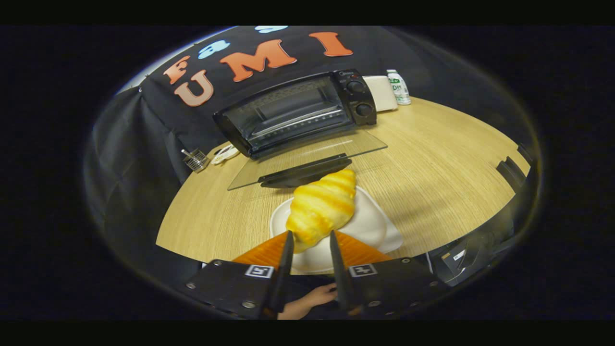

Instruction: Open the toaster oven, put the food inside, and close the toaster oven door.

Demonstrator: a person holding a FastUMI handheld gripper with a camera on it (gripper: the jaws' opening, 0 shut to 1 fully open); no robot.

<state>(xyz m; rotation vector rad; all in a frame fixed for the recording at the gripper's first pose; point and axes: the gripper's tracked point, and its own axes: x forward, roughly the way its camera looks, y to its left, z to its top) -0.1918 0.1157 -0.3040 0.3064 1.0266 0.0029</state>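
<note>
The desk [432, 158] carries the toaster oven [298, 113] well beyond the claw [310, 236], its glass door [307, 158] already folded down. Just ahead of the claw, a croissant [322, 206] rests on a white plate [370, 226]. The claw is parted, its fingers flanking the croissant's near end without pressing. Closing this near the tip, it would likely pinch only the soft end, and the croissant could slip out.
</note>
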